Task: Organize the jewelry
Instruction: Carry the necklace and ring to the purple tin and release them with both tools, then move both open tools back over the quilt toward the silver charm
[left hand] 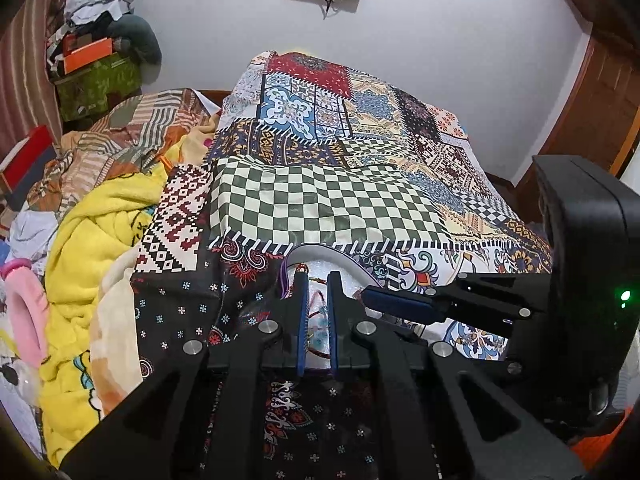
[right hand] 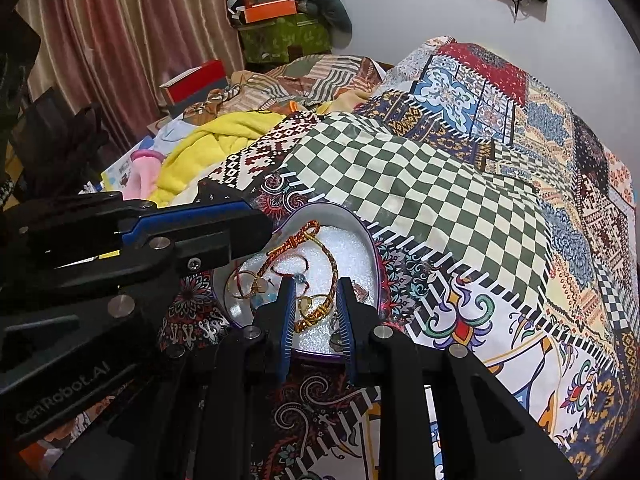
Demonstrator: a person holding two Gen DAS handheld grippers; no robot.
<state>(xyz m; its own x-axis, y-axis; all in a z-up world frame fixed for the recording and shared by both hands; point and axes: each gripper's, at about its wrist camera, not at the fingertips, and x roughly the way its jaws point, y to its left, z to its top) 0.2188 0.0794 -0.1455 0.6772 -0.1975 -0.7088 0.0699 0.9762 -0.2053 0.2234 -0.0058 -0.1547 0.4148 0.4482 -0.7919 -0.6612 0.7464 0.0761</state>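
Jewelry (right hand: 308, 276): a mixed lot of rings, bangles and braided red-and-gold cord bracelets, lying together in a heart-shaped box (right hand: 370, 248) with a white foam lining, set on the patchwork bedspread (right hand: 420, 184) of a bed.

Condition: pieces overlap in a loose heap toward the near side of the box; the far part of the foam is bare. No piece is seen lying out on the bedspread.

Right hand-held gripper (right hand: 316, 312): jaws apart, poised over the gold bangles, gripping nothing.

Left hand-held gripper (left hand: 318, 304): jaws narrowly apart at the box rim; whether they pinch a cord cannot be told.

Progress, as judged: gathering appears done; separating and arranging the pieces remains.
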